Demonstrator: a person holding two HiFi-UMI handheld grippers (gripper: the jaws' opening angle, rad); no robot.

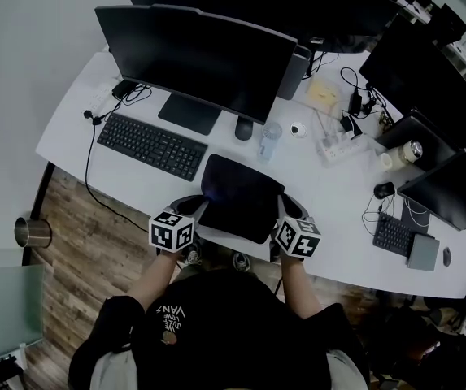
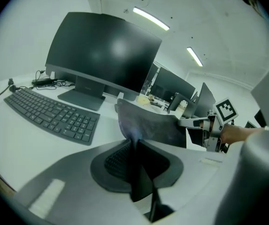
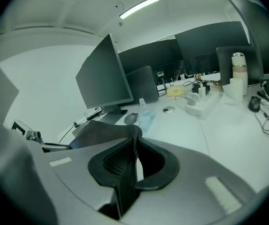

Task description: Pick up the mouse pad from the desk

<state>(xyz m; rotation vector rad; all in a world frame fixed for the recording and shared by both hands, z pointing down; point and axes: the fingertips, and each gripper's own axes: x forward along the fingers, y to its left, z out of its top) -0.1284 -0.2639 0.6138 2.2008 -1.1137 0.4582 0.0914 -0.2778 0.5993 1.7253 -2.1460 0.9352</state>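
The left gripper (image 1: 201, 207) and right gripper (image 1: 286, 208) each have their fingers clamped on a near corner of the mouse pad (image 1: 241, 193). The pad spans between the fingers, its near edge raised off the tabletop (image 1: 334, 189); the two-corner grip likely prevents folding.

Head camera overhead; gripper cameras low, close; all share desk (image 1: 330, 187).

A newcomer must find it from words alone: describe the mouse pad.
Start at the big dark monitor on the white desk; the black keyboard lies in front of it. Just right of that keyboard, at the desk's near edge, is the mouse pad. It is the only flat, plain dark sheet there, pinched at its two sides by the left gripper and right gripper.
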